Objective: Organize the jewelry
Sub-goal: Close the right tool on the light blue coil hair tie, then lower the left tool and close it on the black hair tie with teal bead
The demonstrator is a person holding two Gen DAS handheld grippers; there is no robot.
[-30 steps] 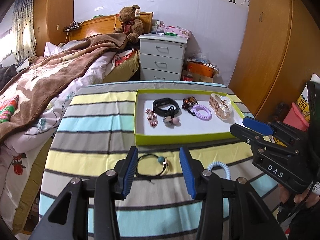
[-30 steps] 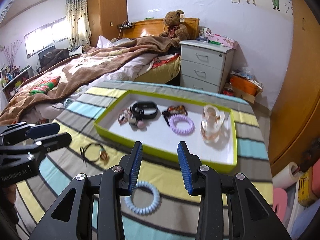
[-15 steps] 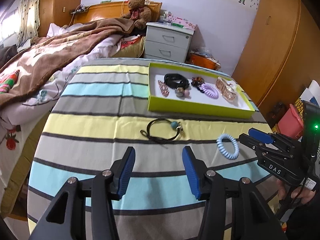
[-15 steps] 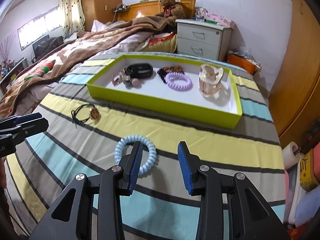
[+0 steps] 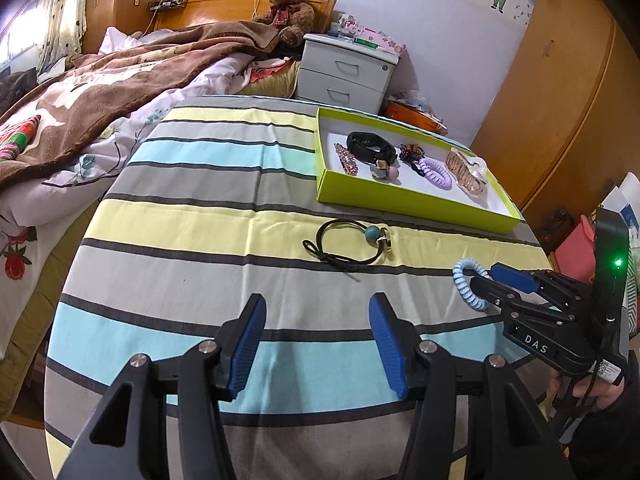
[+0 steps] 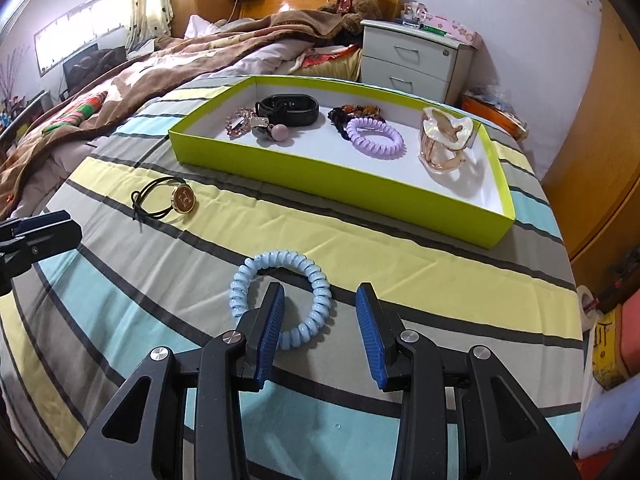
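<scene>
**Fingers spread over the two pieces left outside the tray**

The fingers of the right gripper [image 6: 320, 330] stand apart, gripping nothing; the left one sits inside the ring of the blue spiral hair tie [image 6: 280, 298] and the right one just outside it, so one side of the coil lies between them unpinched. The fingers of the left gripper [image 5: 316, 346] are opening, nothing between them, only striped cloth on the bench [image 5: 200, 216] below. From those fingers the black cord hair tie [image 5: 348, 244], with its teal bead and round charm, lies at twelve o'clock, well apart.

Much of the sorting looks done. The green tray [image 6: 332, 178] at twelve o'clock from the right gripper already holds a pink clip [image 6: 238, 122], a black band [image 6: 288, 110], a dark beaded tie [image 6: 354, 114], a purple spiral tie [image 6: 374, 138] and a clear claw clip [image 6: 444, 142], lying side by side. Two pieces remain on the cloth: the blue spiral, seemingly about to be pinched, and the cord tie, not yet reached. Each still needs grasping, lifting over the tray wall and setting down inside, where bare white floor shows along the near side
</scene>
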